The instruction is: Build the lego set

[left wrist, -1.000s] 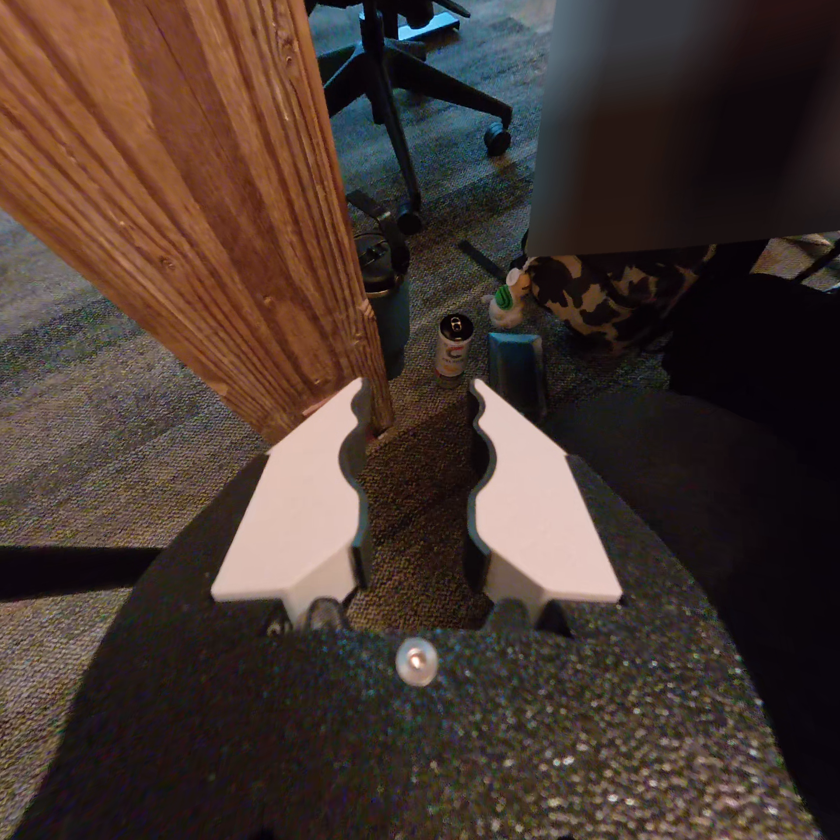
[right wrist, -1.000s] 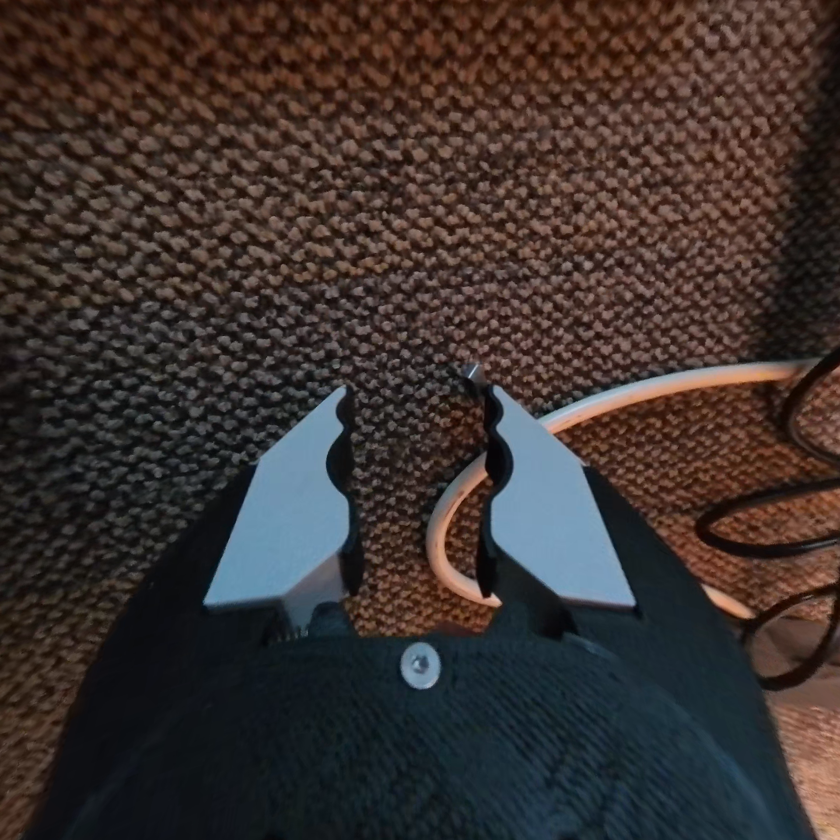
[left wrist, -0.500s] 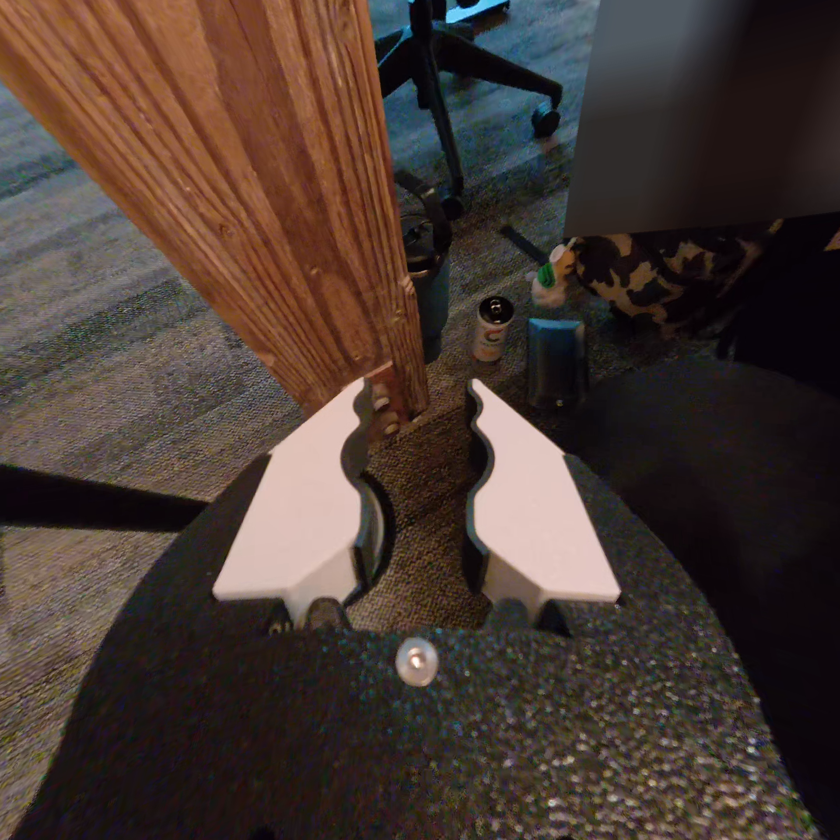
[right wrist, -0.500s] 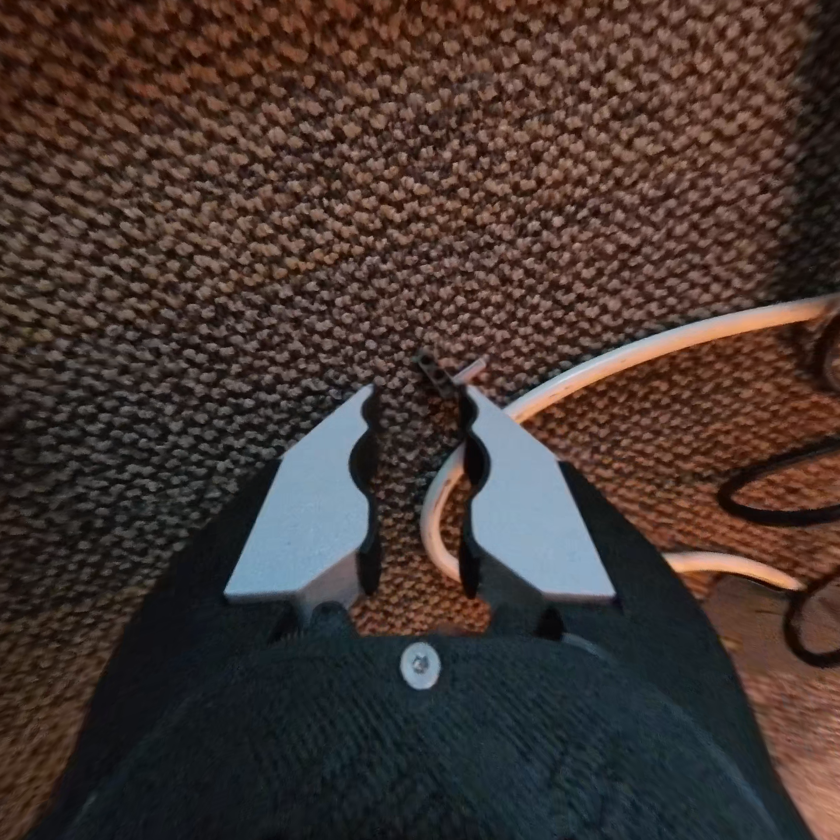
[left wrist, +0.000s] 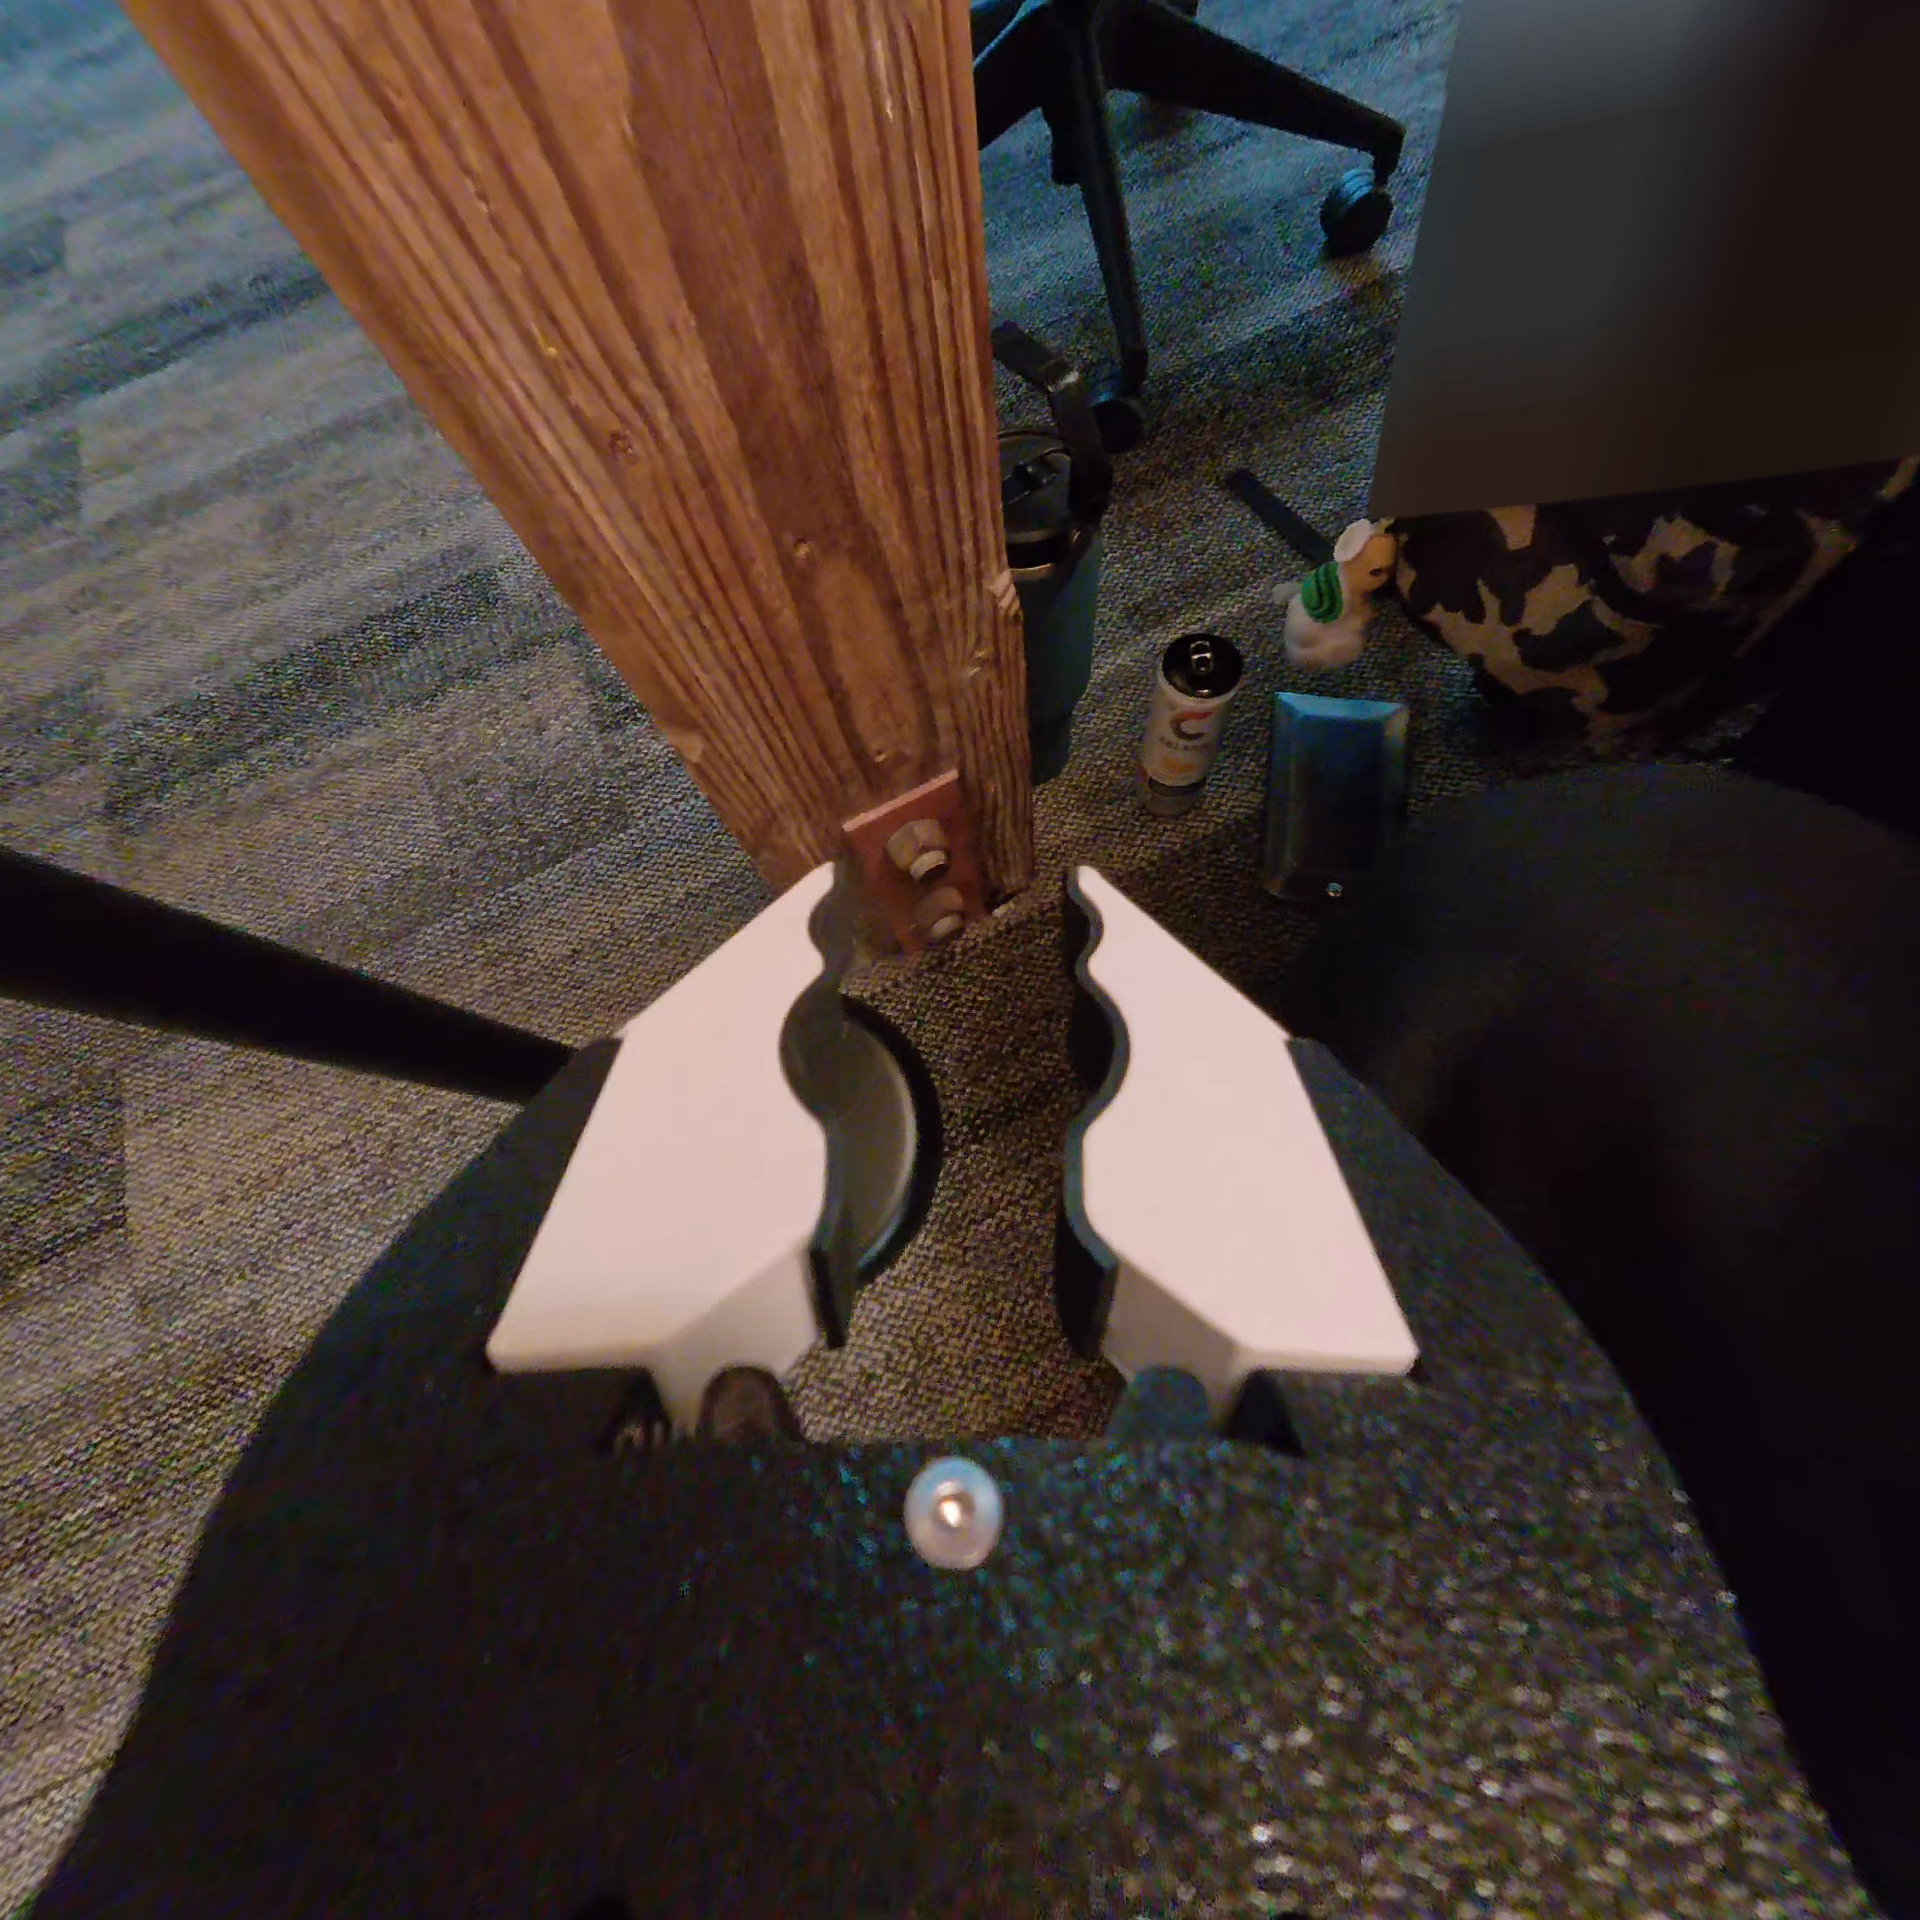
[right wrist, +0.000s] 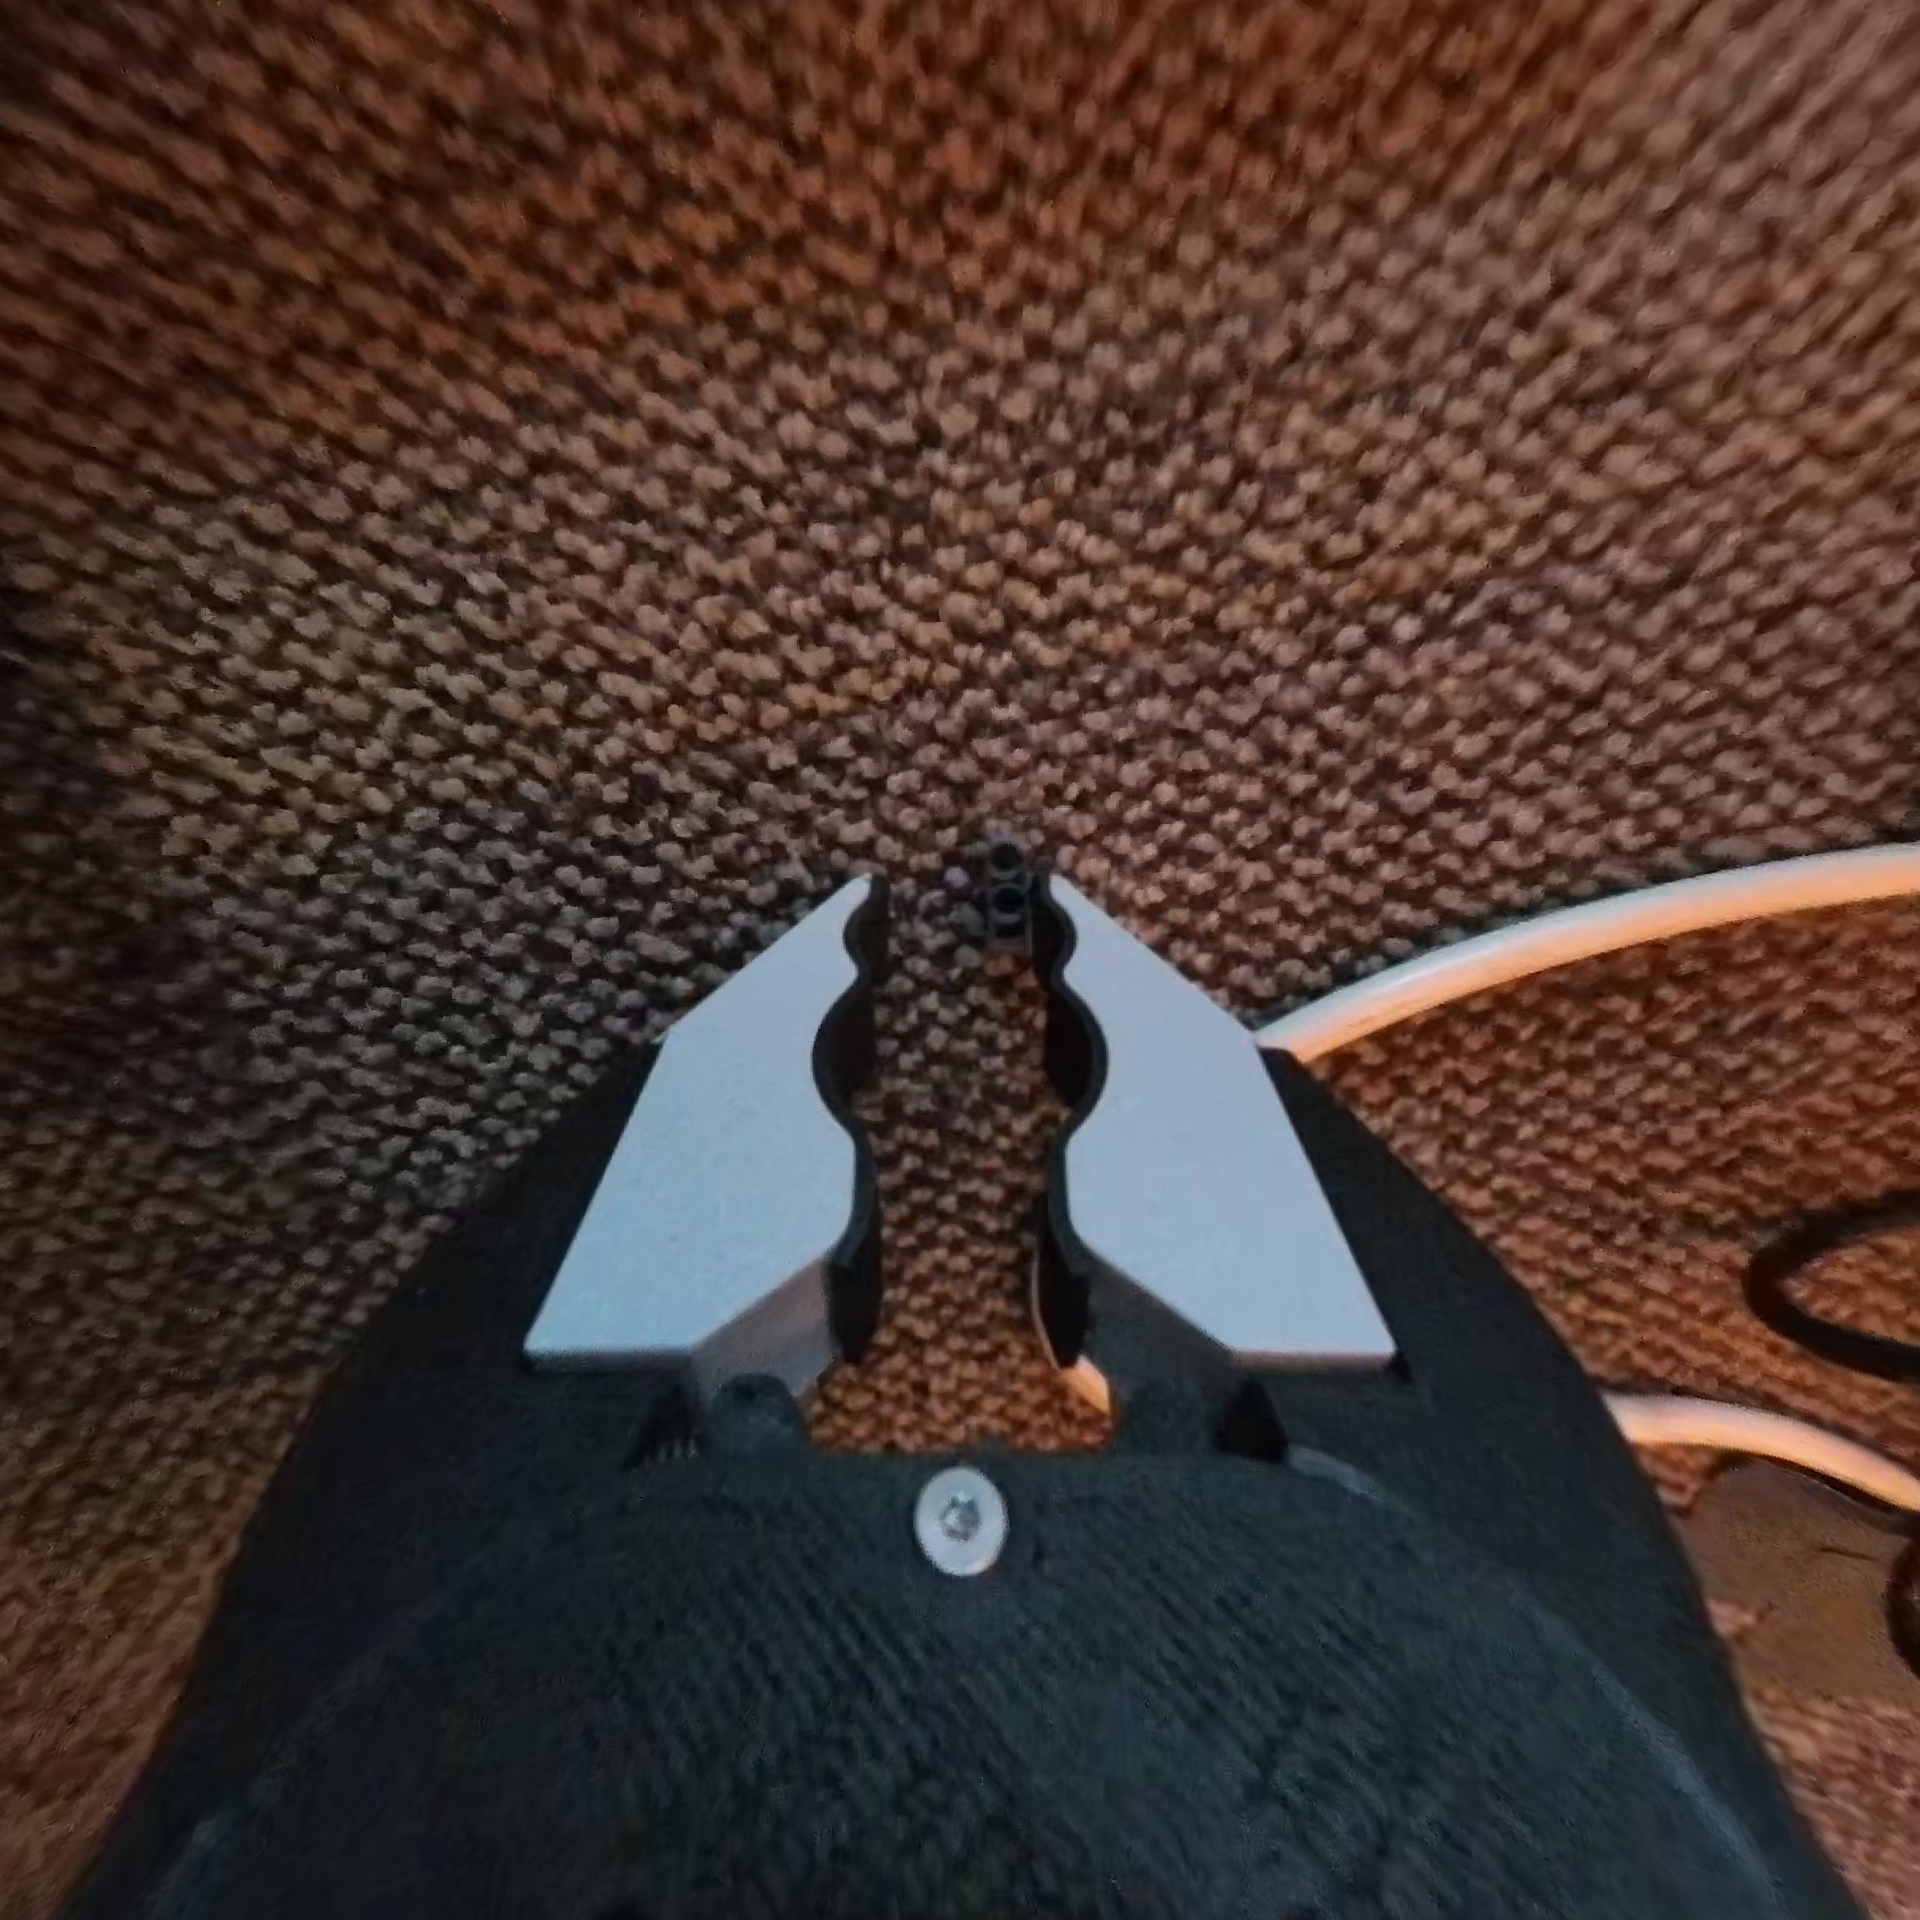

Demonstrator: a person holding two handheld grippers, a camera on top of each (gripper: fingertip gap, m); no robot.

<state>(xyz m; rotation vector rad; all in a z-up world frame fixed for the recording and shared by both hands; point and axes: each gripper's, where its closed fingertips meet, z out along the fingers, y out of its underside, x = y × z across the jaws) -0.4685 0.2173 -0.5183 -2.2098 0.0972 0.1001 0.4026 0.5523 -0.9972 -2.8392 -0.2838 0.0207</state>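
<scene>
A small black lego piece [right wrist: 1003,883] with round holes lies on the brown carpet [right wrist: 935,468]. My right gripper [right wrist: 961,888] is low over the carpet, jaws apart, with the piece between the fingertips, close to the right one. I cannot tell whether it touches the finger. My left gripper [left wrist: 951,883] is open and empty, pointing down at grey carpet beside a wooden table leg [left wrist: 675,416]. No other lego parts show in either view.
A white cable [right wrist: 1558,914] and a black cable [right wrist: 1829,1299] lie right of the right gripper. By the leg are a bolted metal bracket [left wrist: 920,873], a drink can [left wrist: 1190,727], a dark bottle [left wrist: 1049,582], a dark block [left wrist: 1330,790] and a chair base [left wrist: 1122,156].
My right gripper has shifted right and its jaws have narrowed, so the black piece now sits between the fingertips. My left gripper has drifted nearer the leg's foot, showing the bracket.
</scene>
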